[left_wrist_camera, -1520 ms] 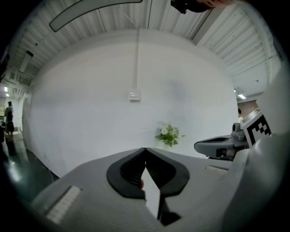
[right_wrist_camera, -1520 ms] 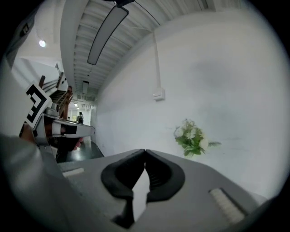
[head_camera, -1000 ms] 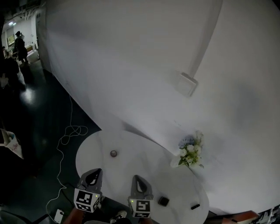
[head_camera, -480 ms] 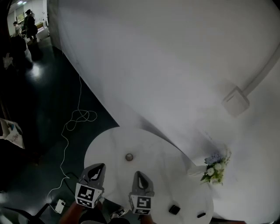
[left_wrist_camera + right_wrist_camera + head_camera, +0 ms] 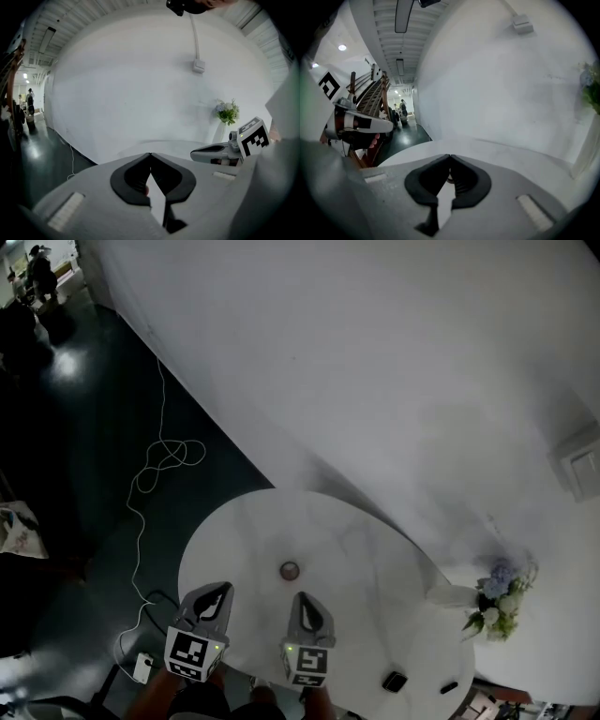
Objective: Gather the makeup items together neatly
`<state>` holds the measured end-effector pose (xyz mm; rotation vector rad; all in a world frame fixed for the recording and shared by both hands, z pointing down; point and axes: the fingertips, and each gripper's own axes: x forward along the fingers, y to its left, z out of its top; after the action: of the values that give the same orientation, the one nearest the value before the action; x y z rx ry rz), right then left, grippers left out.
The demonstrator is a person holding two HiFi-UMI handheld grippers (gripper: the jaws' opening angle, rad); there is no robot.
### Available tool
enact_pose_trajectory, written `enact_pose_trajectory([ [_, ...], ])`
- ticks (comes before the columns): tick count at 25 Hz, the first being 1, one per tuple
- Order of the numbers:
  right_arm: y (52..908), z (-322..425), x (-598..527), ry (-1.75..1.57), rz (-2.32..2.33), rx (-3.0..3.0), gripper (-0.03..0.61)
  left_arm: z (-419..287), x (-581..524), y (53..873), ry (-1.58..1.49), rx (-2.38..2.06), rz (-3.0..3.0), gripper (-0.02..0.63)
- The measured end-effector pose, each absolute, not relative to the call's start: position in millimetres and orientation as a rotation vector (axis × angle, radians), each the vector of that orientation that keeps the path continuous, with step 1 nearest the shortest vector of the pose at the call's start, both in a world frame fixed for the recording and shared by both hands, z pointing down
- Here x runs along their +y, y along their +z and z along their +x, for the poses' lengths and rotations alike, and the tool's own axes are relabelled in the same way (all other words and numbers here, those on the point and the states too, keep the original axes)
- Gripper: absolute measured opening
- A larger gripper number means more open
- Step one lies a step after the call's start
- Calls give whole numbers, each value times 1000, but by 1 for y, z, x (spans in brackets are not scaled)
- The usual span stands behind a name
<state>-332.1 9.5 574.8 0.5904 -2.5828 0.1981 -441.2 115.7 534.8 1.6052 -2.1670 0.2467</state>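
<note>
Head view: a small round jar sits near the centre of the round table, just beyond the right gripper and apart from the left gripper. A black compact and a black tube lie at the table's near right edge. Left gripper view: jaws fully closed, holding nothing. Right gripper view: jaws fully closed, holding nothing.

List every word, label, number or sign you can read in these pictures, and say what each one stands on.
No readable words or numbers anywhere.
Left marker cube: a black-and-white square pattern only, no letters.
Right marker cube: likewise a pattern, no text.
Small dark items on the round table: too small to show any label.
</note>
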Motion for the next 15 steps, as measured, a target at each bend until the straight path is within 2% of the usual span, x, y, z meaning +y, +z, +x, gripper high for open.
enact_pose_trajectory([
  [2,587,-338,7,213,595,-2564,6,-445,112,544,250,-2141,1609,11],
  [4,597,-343,5,223,596,-2547,84,-449,111,551,248,-2116,1606,11],
  [10,632,-363,-3,239,575,-2477,228,-461,106,568,251,-2084,1597,11],
  [15,661,-370,-5,267,551,-2407,288,-471,106,580,262,-2059,1581,11],
])
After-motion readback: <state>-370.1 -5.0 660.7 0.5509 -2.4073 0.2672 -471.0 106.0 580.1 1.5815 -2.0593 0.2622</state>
